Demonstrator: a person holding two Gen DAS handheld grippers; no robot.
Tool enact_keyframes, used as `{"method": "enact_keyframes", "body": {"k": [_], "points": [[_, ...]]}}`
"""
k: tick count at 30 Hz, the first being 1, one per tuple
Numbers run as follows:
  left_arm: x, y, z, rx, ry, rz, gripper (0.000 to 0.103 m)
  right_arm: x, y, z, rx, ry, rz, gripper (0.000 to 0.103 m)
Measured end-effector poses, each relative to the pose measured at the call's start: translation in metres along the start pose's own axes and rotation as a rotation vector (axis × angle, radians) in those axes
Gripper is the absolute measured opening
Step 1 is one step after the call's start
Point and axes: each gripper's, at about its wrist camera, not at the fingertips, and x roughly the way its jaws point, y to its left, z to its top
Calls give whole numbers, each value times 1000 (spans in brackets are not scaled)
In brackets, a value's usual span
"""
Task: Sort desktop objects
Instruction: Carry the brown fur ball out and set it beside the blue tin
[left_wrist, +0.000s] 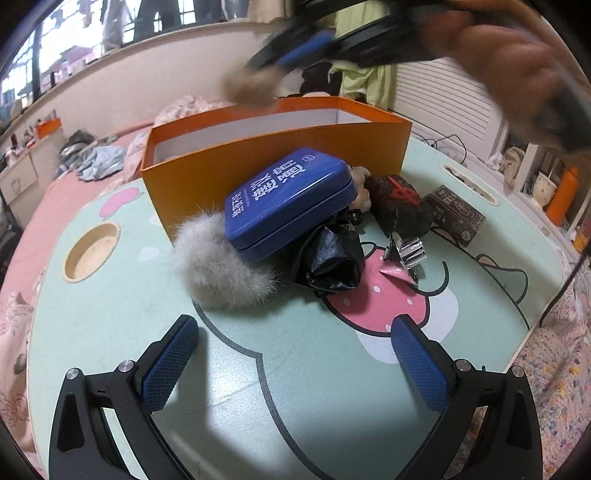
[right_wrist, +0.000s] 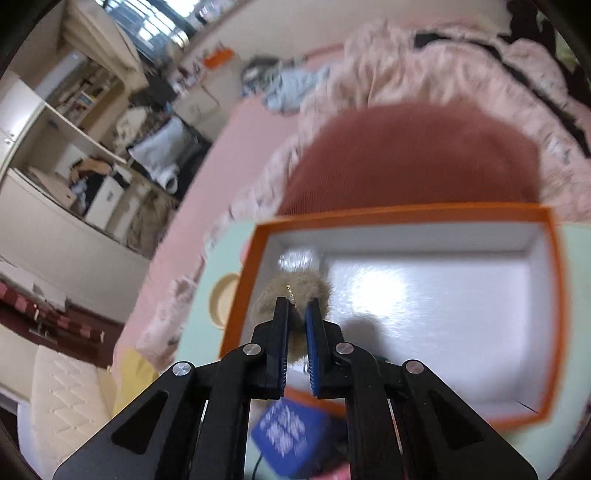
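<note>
An orange box (left_wrist: 266, 147) with a white inside stands at the back of the table; from above it also shows in the right wrist view (right_wrist: 550, 295). My right gripper (right_wrist: 297, 308) is shut on a brown fur pompom (right_wrist: 269, 291) and holds it over the box's left end; it appears blurred in the left wrist view (left_wrist: 251, 86). In front of the box lie a grey fur pompom (left_wrist: 218, 266), a blue tin (left_wrist: 291, 206), a crumpled black bag (left_wrist: 332, 258), a dark pouch (left_wrist: 400, 206), a small dark carton (left_wrist: 456, 214) and a metal clip (left_wrist: 408, 253). My left gripper (left_wrist: 293, 362) is open and empty, just before the pile.
The table (left_wrist: 110, 350) is mint green with a cartoon print and a round cup hole (left_wrist: 92, 253) at the left. It stands on a pink bed (right_wrist: 207, 184) with rumpled bedding. An orange bottle (left_wrist: 563, 195) and a cup (left_wrist: 543, 188) stand at the far right.
</note>
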Motion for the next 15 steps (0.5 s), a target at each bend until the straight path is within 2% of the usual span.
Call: {"method": "enact_keyframes", "body": {"k": [5,8,11,15], "points": [[0,0,0,0,1,1,103,-61,-4,-34,-38,-126,-5,10],[1,0,0,0,1,0,103,-63,-9,-59,-36,-132,0,10],[0,0,0,1,1,0,103,-50,-18,-81,-29,-99,-11,10],[2,1,-1,2,3,-1,103,-37,-26,-96,-19,-79,7,12]]}}
